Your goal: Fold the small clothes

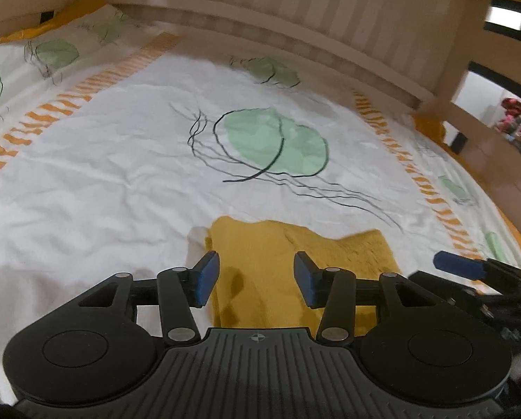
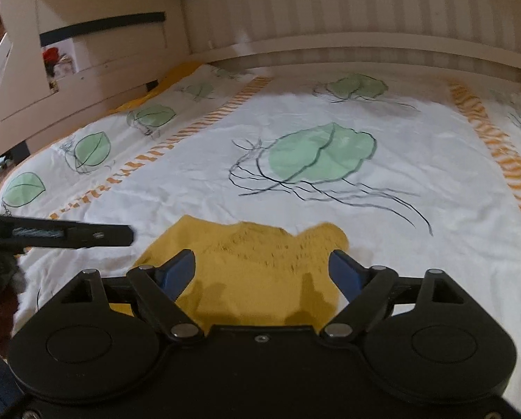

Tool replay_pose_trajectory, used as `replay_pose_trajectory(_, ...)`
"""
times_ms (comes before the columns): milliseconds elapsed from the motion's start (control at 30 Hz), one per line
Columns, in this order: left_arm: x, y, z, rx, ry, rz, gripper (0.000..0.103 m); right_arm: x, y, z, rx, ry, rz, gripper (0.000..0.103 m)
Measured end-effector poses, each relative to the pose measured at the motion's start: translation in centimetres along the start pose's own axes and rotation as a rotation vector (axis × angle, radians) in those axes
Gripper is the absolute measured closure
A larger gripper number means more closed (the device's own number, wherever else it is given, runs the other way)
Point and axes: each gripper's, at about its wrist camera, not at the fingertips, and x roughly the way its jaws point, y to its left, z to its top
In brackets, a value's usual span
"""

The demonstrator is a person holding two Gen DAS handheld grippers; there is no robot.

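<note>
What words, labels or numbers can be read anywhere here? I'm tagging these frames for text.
None: no readable text in either view.
The left gripper body bears only a small crosshair mark.
The bedsheet shows leaf drawings and orange stripes.
The yellow garment is plain.

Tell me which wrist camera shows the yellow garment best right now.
The right wrist view: the yellow garment sits centred between the open right gripper, with its far edge and both far corners visible. The left wrist view shows it off-centre, its near part hidden behind the open left gripper.
</note>
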Motion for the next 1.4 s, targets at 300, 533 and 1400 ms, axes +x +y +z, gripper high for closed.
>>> replay_pose_trajectory(300, 5.6, 3.4, -0.8, -0.14, 0.143, 0.045, 0.055, 4.6, -0.7, -0.3, 0.046, 0.079, 0.137, 0.018)
replay_pose_trajectory(533, 6.1, 4.7, -1.1, -0.177, 0.169, 0.042, 0.047, 6.8, -3.3, -1.3, 0.163, 0.169, 0.052, 0.02)
replay_pose_trajectory(1400, 3.8, 3.4, 1.2, -0.087, 0.022, 0.18, 0.039, 4.1, -2.0, -0.2, 0.061, 0.093, -0.067, 0.0)
